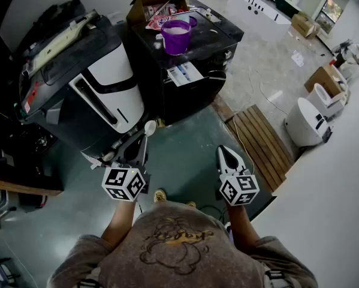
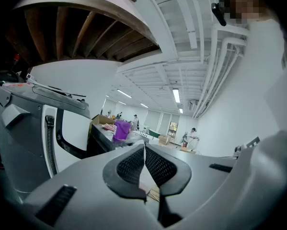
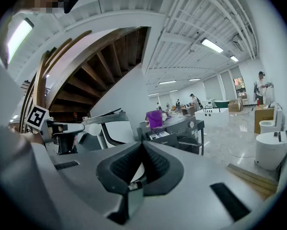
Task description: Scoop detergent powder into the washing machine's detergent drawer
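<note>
A purple cup point(image 1: 177, 36) with white powder stands on top of the black washing machine point(image 1: 194, 92). Its detergent drawer point(image 1: 184, 73) is pulled out at the front. My left gripper point(image 1: 141, 144) is shut on the handle of a white spoon point(image 1: 149, 126), whose bowl points toward the machine and is well short of it. In the left gripper view the handle shows as a thin white strip between the closed pads point(image 2: 133, 164), with the cup point(image 2: 121, 130) far ahead. My right gripper point(image 1: 223, 151) is shut and empty, level with the left one. The right gripper view shows the cup point(image 3: 155, 119) and drawer point(image 3: 157, 134).
A large black-and-white machine point(image 1: 98, 86) stands close on the left. An open cardboard box point(image 1: 157, 5) sits behind the cup. A slatted wooden board point(image 1: 260, 140) lies on the floor at the right, with white appliances point(image 1: 305, 122) beyond it. The floor point(image 1: 185, 155) is green.
</note>
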